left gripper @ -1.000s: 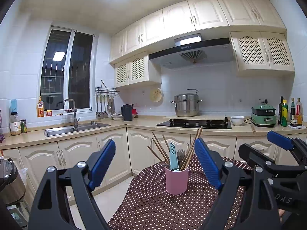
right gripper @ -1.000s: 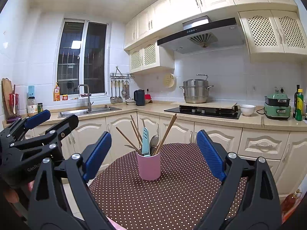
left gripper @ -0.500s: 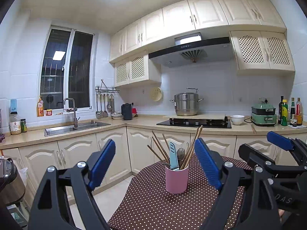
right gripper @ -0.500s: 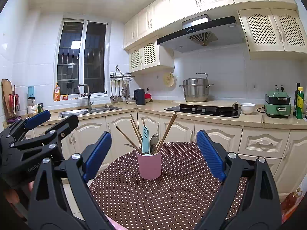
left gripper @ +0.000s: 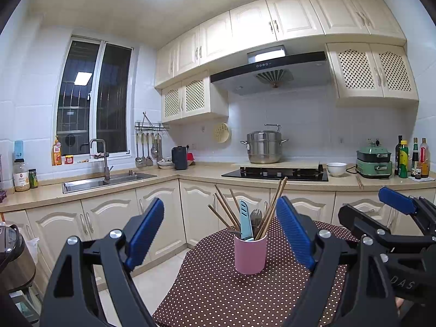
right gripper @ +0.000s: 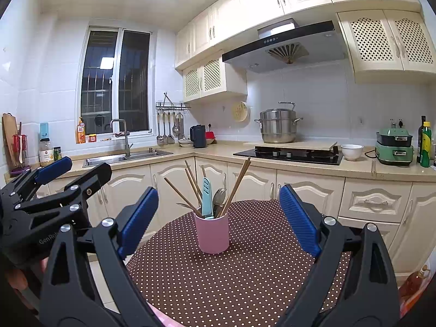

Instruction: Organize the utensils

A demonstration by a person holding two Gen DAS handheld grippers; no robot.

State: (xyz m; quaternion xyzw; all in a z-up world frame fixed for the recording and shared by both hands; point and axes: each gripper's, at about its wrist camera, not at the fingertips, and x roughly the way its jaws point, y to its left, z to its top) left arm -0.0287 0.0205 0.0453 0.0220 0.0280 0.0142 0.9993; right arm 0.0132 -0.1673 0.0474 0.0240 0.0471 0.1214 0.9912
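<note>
A pink cup point(right gripper: 212, 234) is seen upright on the dotted tablecloth point(right gripper: 245, 280) of a round table, and every utensil in view is gathered in it: wooden chopsticks point(right gripper: 236, 186) fanned outward, a light-blue knife point(right gripper: 207, 197) and metal cutlery point(right gripper: 219, 198) whose kind is hard to tell. No loose utensil is shown on the cloth. This arrangement would fit utensils already collected, or a mixed bunch awaiting sorting; which of the 2 holds cannot be settled.

The left gripper point(left gripper: 220, 231) and the right gripper point(right gripper: 219, 215) are both held back from the cup, each with its blue pads spread wide and nothing between them.

Risk is judged to lie in the cup: it is tall, narrow and top-heavy with leaning sticks, so a sideways nudge from either gripper could tip it. The splayed chopsticks could also be snagged and dragged out if 1 neighbouring item is drawn up at an angle.
</note>
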